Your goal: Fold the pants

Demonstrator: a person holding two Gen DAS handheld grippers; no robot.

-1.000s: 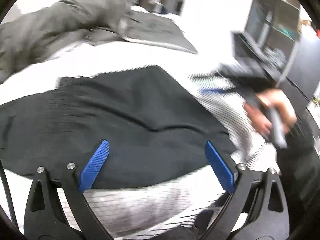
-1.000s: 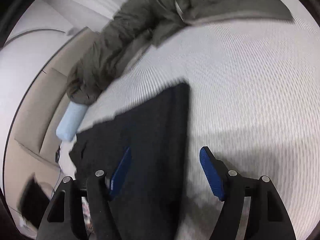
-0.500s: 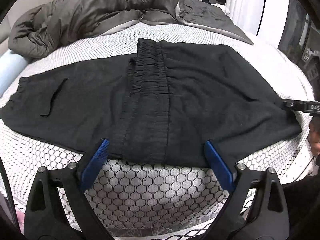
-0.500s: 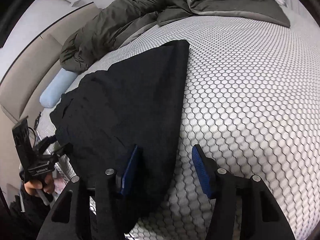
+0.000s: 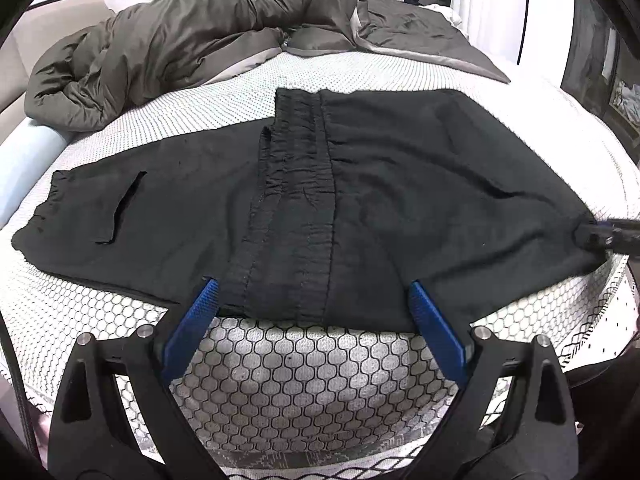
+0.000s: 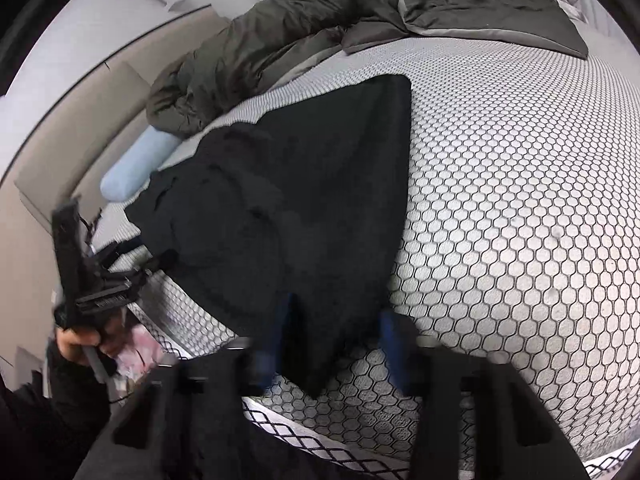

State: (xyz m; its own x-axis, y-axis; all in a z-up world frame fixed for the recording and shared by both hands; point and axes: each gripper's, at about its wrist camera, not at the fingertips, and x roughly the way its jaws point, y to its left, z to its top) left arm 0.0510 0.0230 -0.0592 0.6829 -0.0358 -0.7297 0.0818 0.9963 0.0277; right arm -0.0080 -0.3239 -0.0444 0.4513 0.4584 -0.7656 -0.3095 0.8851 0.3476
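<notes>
Left gripper (image 5: 312, 320): jaws wide open, holding nothing — the pants' near edge lies between its blue pads (image 5: 188, 332).
Pants (image 5: 320, 208): black, spread flat across the mattress (image 5: 300, 380), waistband folded over mid-length.
Right gripper (image 6: 332, 344): blurred, jaws closing around the pants' corner; grip not yet clear.
Left view only: whole pants, waistband.
Right view only: a hand (image 6: 76, 340), blue bolster (image 6: 136, 168).
Both: grey duvet (image 5: 168, 56).

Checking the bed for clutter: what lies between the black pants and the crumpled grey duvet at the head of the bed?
Only bare white honeycomb-patterned mattress separates the black pants from the crumpled grey duvet; the left wrist view shows it.
</notes>
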